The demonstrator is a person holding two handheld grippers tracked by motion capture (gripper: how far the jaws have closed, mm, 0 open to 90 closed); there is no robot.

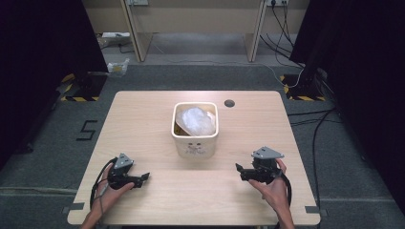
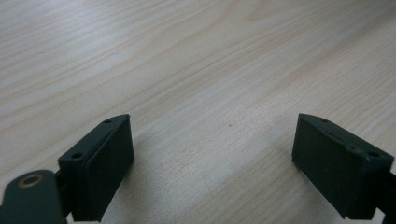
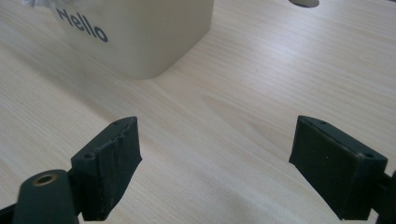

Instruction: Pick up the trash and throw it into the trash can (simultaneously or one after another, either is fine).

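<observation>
A cream square bin (image 1: 195,138) stands at the middle of the wooden table (image 1: 143,114), with crumpled clear plastic (image 1: 196,120) inside it. The bin (image 3: 140,37) carries the word "Hello" on its side in the right gripper view. My left gripper (image 1: 145,177) rests low at the front left, held by a hand, jaws wide apart over bare wood (image 2: 210,140). At the front right my right gripper (image 1: 239,169) points toward the bin. It is open, with nothing between its fingers (image 3: 112,163).
A small dark round hole (image 1: 229,103) sits in the tabletop behind the bin on the right. Cables (image 1: 310,124) trail on the grey floor to the right. Wooden furniture legs (image 1: 136,33) and black curtains stand beyond the table.
</observation>
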